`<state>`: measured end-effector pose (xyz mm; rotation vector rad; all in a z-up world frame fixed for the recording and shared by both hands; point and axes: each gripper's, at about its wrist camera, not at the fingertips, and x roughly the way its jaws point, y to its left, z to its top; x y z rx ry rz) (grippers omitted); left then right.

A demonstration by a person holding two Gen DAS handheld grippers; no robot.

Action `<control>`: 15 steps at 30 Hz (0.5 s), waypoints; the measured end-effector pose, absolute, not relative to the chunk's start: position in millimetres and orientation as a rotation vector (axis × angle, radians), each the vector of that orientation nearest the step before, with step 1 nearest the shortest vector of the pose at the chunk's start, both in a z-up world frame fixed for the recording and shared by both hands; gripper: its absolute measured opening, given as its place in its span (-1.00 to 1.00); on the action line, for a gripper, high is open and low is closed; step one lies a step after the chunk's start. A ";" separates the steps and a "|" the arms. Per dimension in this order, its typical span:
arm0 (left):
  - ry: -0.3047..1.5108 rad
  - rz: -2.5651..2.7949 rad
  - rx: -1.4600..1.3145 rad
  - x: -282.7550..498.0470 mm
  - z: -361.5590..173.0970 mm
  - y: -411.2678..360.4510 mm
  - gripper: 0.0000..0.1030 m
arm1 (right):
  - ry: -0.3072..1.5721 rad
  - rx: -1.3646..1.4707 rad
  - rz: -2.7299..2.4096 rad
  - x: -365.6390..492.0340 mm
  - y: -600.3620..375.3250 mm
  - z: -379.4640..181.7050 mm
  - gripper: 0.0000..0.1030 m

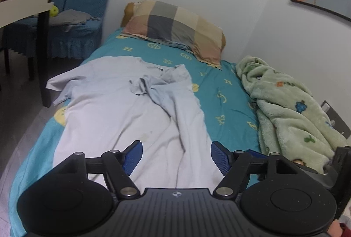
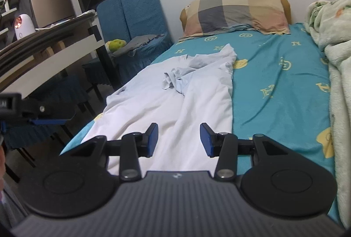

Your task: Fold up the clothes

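Left wrist view: the bed (image 1: pixel 230 92) carries a pale shirt (image 1: pixel 122 109), lying left of centre with one side folded over. It looks thin, limp and light; take the near hem corners. Left claw (image 1: pixel 176 157) and right claw (image 2: pixel 178 139) hover spread, empty.

Bed (image 1: pixel 230 92) with a teal sheet printed in yellow letters and smiley faces. Pale blue-grey shirt (image 1: pixel 122 109) spread flat along its left side, one sleeve out toward the left edge, the other folded in over the chest, collar toward the head. Plaid pillow (image 1: pixel 175 28) at the head against the wall. Green fleece blanket (image 1: pixel 289 109) bunched along the right edge by the wall, apart from the shirt.
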<state>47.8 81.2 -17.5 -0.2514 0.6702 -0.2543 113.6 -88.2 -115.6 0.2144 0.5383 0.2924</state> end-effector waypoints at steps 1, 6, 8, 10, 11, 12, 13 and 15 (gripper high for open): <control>0.671 -0.243 -0.249 45.4 -18.8 81.9 0.53 | 0.538 0.213 0.288 111.2 -88.2 -114.4 -0.11; 0.652 -0.232 -0.197 36.3 -16.5 78.9 0.68 | 0.507 0.203 0.274 98.3 -87.6 -106.1 -0.11; 0.647 -0.231 -0.183 33.5 -15.9 78.2 0.82 | 0.497 0.196 0.269 94.7 -87.0 -104.1 -0.11; 0.646 -0.232 -0.173 33.0 -16.1 77.9 0.84 | 0.491 0.193 0.267 93.3 -86.2 -103.0 -0.11; 0.647 -0.228 -0.169 34.7 -16.9 78.1 0.89 | 0.489 0.193 0.267 93.0 -85.6 -102.5 -0.11; 0.647 -0.221 -0.168 35.3 -17.3 78.7 0.92 | 0.486 0.192 0.267 92.7 -85.1 -102.1 -0.11; 0.646 -0.215 -0.167 35.8 -17.6 79.5 0.96 | 0.485 0.189 0.266 92.6 -84.3 -101.9 -0.11; 0.641 -0.207 -0.168 36.4 -17.6 81.4 0.99 | 0.487 0.179 0.260 93.3 -82.2 -102.1 -0.11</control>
